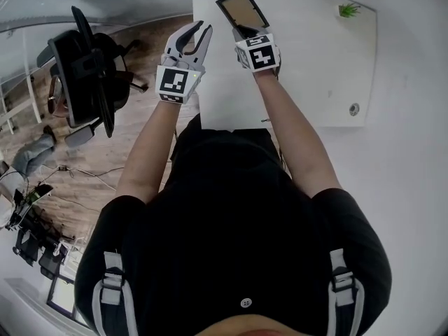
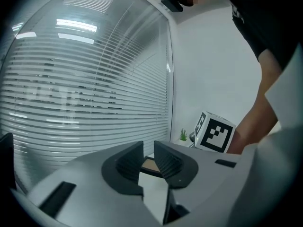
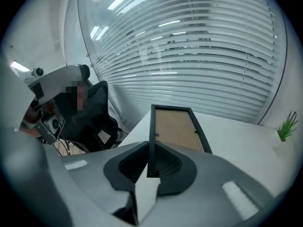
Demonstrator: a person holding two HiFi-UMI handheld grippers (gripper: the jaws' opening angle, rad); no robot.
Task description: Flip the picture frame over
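brown backing board is seen on the black picture frame (image 1: 242, 10), which is held tilted over the white worktop (image 1: 315, 68), its near edge clenched in the right tongs (image 1: 246, 32). the left tongs (image 1: 197, 30) are held just beside it, slightly parted, with nothing grasped. a small green plant (image 1: 348, 9) is set near the worktop's far corner.
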